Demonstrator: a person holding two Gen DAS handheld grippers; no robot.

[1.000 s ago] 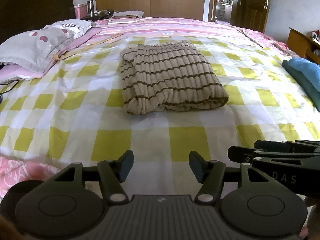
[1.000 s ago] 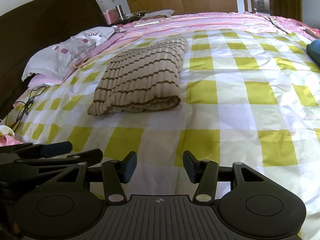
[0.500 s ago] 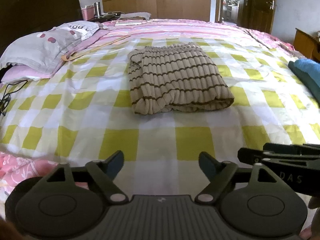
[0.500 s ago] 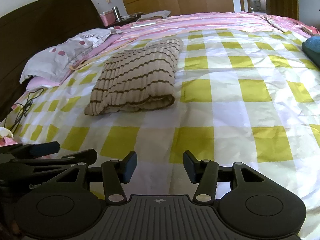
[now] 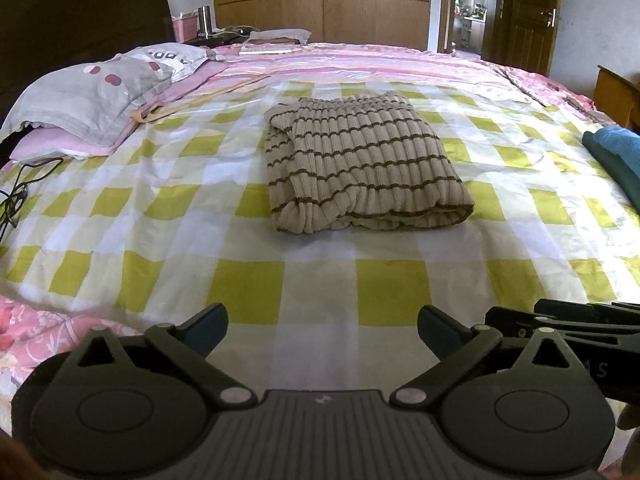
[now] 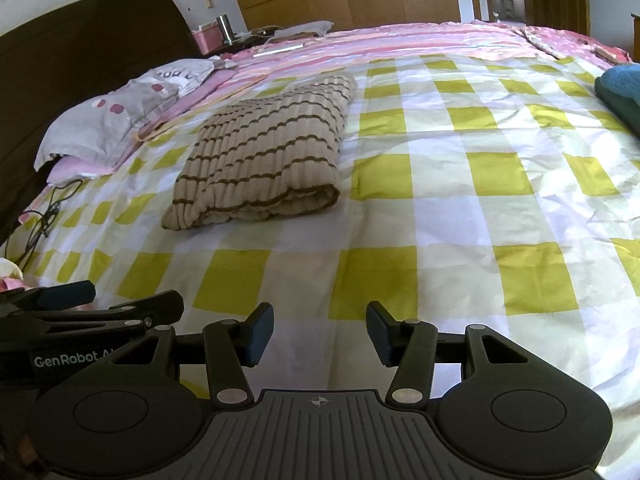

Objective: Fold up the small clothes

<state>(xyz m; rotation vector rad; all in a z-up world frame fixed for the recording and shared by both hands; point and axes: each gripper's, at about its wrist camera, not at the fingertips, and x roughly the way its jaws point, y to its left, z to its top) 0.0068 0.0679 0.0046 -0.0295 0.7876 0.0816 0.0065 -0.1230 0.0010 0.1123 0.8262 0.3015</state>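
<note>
A beige knit sweater with thin brown stripes (image 5: 360, 164) lies folded into a neat rectangle on the yellow-and-white checked bedspread (image 5: 248, 288); it also shows in the right wrist view (image 6: 268, 152). My left gripper (image 5: 322, 332) is open wide and empty, held near the bed's front edge, well short of the sweater. My right gripper (image 6: 320, 334) is open and empty, beside the left one, which shows at its left (image 6: 92, 308).
A grey pillow (image 5: 92, 96) lies at the left by the dark headboard (image 6: 80, 52). A folded blue cloth (image 5: 616, 152) sits at the right edge of the bed. A black cable (image 6: 44, 216) trails at the left. A wooden wardrobe and a door stand behind.
My left gripper's jaws have opened wider. Both grippers have drawn back slightly and turned a little; the sweater lies unmoved.
</note>
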